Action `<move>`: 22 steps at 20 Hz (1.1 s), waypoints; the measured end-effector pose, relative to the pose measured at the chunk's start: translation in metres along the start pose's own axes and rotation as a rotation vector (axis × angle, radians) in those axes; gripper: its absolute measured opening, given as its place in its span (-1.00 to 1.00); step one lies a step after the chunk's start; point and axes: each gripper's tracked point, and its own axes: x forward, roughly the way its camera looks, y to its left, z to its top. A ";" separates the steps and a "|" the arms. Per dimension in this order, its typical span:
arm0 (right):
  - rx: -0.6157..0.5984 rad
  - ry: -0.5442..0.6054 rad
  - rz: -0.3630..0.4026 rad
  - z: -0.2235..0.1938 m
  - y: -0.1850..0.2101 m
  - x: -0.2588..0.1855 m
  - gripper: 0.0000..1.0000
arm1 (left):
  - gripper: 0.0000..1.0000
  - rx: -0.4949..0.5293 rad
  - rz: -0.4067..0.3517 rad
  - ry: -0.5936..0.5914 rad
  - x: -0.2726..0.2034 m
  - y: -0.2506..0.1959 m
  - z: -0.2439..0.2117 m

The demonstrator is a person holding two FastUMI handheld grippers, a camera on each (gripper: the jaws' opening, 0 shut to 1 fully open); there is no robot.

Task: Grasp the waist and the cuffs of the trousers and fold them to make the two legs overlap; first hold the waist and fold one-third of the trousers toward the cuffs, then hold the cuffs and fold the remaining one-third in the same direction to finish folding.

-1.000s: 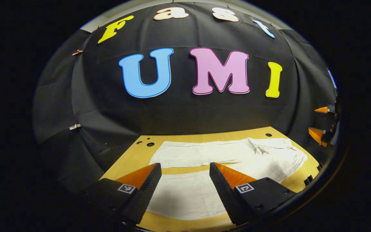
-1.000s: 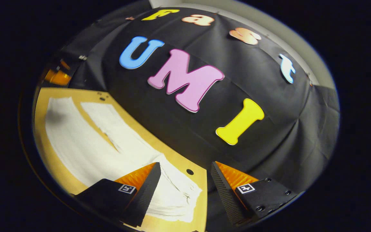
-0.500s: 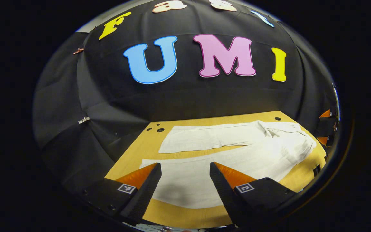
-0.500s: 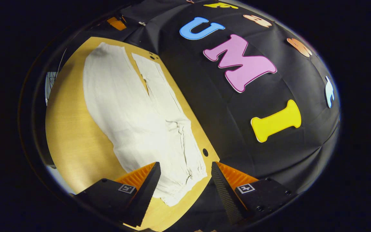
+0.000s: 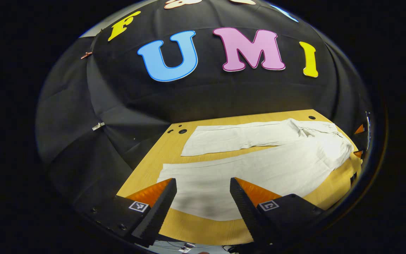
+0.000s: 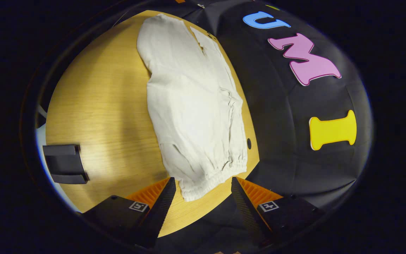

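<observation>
While the white trousers (image 5: 259,165) lie flat along the worktop's (image 6: 93,106) far edge, legs apart, the left gripper (image 5: 203,203) hovers wide near the cuffs, the right gripper (image 6: 201,201) wide at the waist.

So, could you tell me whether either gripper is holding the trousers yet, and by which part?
Nothing is held: the left gripper and right gripper are both open above the trousers, which lie flat on the table.
</observation>
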 end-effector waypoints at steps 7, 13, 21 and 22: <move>-0.044 0.008 0.012 -0.016 -0.001 0.028 0.92 | 0.95 -0.113 0.051 0.107 0.000 0.008 -0.036; -0.117 -0.012 -0.028 -0.014 -0.013 0.052 0.82 | 0.95 -0.191 0.118 0.181 0.004 0.031 -0.057; -0.034 0.068 0.042 -0.018 -0.009 0.076 -0.08 | 0.95 -0.161 0.193 0.223 0.005 0.066 -0.085; -0.041 0.070 0.043 -0.017 -0.009 0.075 -0.26 | 0.95 -0.124 0.194 0.242 0.008 0.070 -0.093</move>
